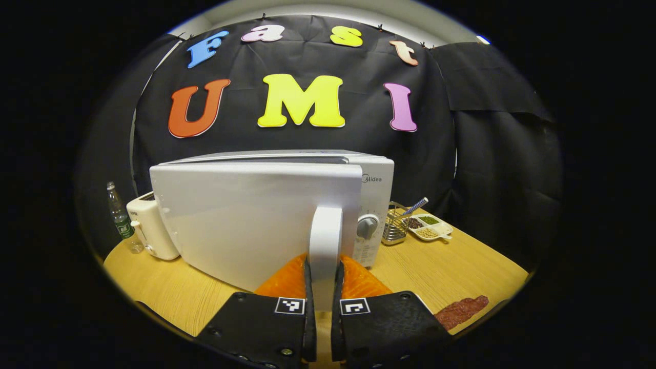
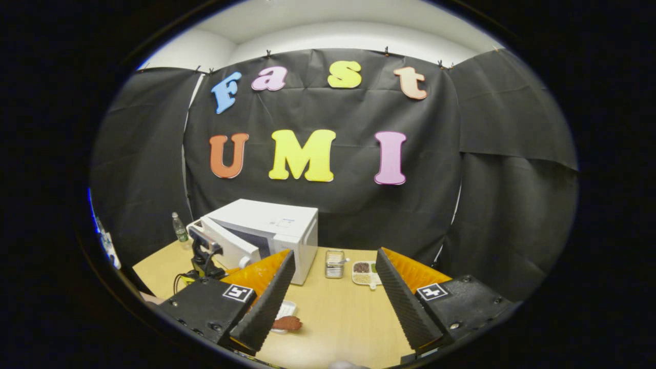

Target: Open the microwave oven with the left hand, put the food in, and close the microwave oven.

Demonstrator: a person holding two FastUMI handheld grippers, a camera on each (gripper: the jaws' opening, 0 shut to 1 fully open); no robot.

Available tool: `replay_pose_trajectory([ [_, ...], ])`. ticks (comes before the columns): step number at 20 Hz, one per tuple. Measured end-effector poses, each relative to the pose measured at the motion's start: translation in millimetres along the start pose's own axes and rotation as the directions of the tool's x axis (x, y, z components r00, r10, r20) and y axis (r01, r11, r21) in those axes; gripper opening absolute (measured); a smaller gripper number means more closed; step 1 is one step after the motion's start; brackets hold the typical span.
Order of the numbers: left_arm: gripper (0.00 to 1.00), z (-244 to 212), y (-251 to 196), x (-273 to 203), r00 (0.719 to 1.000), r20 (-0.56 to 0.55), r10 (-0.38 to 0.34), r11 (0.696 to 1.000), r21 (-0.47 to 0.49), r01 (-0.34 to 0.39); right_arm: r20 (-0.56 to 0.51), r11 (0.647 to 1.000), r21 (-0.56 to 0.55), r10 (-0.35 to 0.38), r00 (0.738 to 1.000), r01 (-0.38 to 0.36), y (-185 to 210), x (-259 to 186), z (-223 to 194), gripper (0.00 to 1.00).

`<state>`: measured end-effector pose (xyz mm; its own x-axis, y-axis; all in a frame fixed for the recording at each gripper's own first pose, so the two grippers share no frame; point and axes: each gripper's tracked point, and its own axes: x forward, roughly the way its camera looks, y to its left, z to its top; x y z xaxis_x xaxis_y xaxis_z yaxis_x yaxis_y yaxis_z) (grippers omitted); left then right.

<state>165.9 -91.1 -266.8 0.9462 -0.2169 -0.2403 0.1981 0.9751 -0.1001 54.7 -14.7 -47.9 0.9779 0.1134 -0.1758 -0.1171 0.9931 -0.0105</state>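
The left gripper view sat low and very near the microwave oven [image 1: 271, 215], facing its door handle [image 1: 325, 241] head-on. The right gripper view looked from farther back and higher over the surface [image 2: 338, 312]. Both shared the microwave oven [image 2: 266, 236], the partitioned dish [image 1: 429, 226] [image 2: 365, 272] and the booth's back wall.

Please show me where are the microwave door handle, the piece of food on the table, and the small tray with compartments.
Door handle [image 1: 326, 241]: left gripper view, middle of the upright bar that the left claw [image 1: 323, 287] clamps.
Food [image 2: 287, 323]: right gripper view, centre of the reddish-brown piece.
Compartment tray [image 1: 445, 226]: left gripper view, right rim.
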Motion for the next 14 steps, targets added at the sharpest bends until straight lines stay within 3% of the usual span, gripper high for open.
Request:
replay_pose_trajectory([
  [7, 0.13, -21, 41, -70, 0.995, -0.041, 0.096, 0.995, -0.001, -0.097, -0.006, 0.996, 0.007, 0.094, 0.996, -0.094, 60, -26, -9, 0.92],
  [11, 0.22, -27, 63, -97, 0.985, -0.069, 0.161, 0.987, -0.007, -0.162, 0.012, 0.992, 0.015, 0.125, 0.992, -0.126, 82, -42, -6, 0.92],
  [14, 0.21, -31, 78, -111, 0.976, -0.089, 0.199, 0.979, -0.021, -0.202, 0.02, 0.989, 0.012, 0.145, 0.989, -0.145, 93, -51, -5, 0.92],
])
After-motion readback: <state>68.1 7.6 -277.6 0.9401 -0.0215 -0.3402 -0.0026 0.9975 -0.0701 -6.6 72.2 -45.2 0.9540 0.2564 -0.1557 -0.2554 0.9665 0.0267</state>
